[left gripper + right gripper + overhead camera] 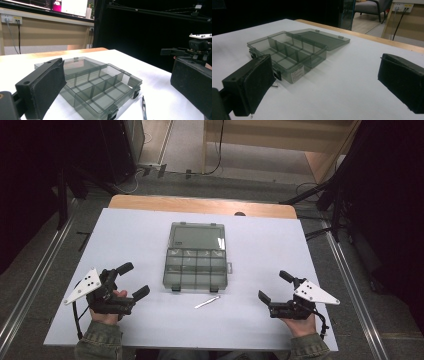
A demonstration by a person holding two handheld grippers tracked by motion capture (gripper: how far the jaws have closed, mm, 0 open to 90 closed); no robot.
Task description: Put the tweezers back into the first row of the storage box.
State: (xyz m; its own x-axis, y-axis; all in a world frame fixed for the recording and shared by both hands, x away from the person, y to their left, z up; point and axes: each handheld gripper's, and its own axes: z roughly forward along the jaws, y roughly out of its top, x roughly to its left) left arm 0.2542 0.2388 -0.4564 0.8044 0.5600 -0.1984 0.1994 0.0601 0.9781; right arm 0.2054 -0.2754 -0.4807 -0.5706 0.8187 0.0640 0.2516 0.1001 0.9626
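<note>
Nearest the high camera, both hands sit at the table's (125, 227) near edge, each holding tongs with the jaws spread and nothing between them: left tongs (133, 279) angled inward, right tongs (272, 285) mirroring them. Between the two, just ahead, lies a thin metal tool (207, 302), possibly tweezers, flat on the white surface and slightly askew, close to the front of the smoke-grey compartment box (195, 268). Box stands centred, lid (197, 236) thrown fully back and lying flat behind it, dividers exposed, every visible cell looking empty; latches face the person. Layout reads as a start position: box open so cells are reachable from above, tool placed within easy reach of either hand, tongs parked either side, wide enough to take it. Left gripper view shows the tool (143, 108) just off the box's front corner. Wooden table edge and floor cables lie beyond
</note>
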